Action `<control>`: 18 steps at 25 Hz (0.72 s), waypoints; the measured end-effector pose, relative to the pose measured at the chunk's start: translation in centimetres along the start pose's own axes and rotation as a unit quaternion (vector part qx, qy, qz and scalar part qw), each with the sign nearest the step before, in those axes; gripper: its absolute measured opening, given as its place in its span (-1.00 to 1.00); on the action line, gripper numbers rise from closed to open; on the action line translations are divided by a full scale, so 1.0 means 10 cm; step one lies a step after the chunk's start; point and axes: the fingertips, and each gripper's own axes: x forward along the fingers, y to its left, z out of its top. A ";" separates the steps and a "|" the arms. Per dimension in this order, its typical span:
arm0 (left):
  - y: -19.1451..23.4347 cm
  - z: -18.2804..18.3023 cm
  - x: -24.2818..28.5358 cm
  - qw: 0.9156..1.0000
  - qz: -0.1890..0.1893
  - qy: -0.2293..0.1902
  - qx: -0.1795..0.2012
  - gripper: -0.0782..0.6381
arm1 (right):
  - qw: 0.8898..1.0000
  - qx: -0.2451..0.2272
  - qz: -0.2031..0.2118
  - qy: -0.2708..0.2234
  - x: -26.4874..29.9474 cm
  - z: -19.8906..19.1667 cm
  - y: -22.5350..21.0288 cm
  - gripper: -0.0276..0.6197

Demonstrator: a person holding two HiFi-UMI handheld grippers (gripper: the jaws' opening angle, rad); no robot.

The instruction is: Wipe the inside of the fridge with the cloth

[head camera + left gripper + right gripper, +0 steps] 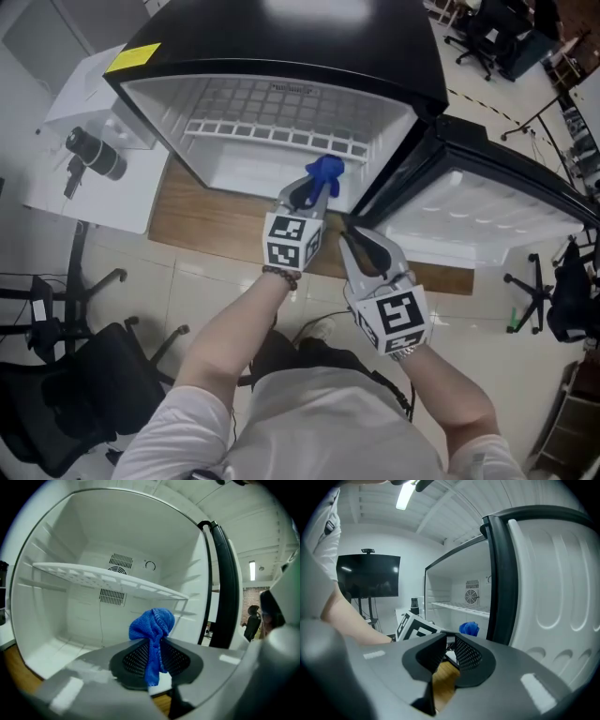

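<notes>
Seen from above, a person stood before a small open fridge [234, 117], holding a claw in each hand. The left claw [314, 190], at the centre of the frame, was clenched on a blue cloth [325, 172]. Its own camera showed the cloth bunched above the pads, with a tail hanging down between them. The cloth was held at the mouth of the fridge, just in front of the white wire shelf [272, 131]. It touched no wall, so wiping looked about to begin rather than under way.

The right claw [356, 242], just right of centre and lower, had its jaws a little apart with nothing between them. It hovered near the black edge of the fridge door [506, 211], which stood swung open at the right. It was probably kept clear of the work or ready to steady the door.

The fridge's inside was white and bare apart from the shelf. The fridge sat on a wooden board [206, 220] over pale floor tiles [122, 258]. At the upper left stood a white desk [66, 187] carrying a black camera [94, 152]. A dark office chair [56, 394] filled the lower left.
</notes>
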 end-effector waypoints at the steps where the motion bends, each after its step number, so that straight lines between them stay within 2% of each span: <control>1: -0.03 0.01 -0.08 1.000 -0.003 0.001 0.000 -0.59 | 1.000 0.003 0.002 0.001 -0.01 0.00 0.00 -0.71; 5: -0.18 0.07 -0.42 1.000 -0.026 0.001 0.005 -0.59 | 1.000 0.018 0.011 0.006 -0.03 0.03 0.01 -0.60; 10: -0.36 0.19 -0.74 0.997 -0.080 -0.001 0.015 -0.59 | 0.999 0.031 0.021 0.016 -0.03 0.06 0.04 -0.47; 18: -0.55 0.39 -1.21 0.983 -0.176 -0.009 0.047 -0.59 | 0.994 0.088 0.065 0.008 0.03 0.13 0.17 -0.29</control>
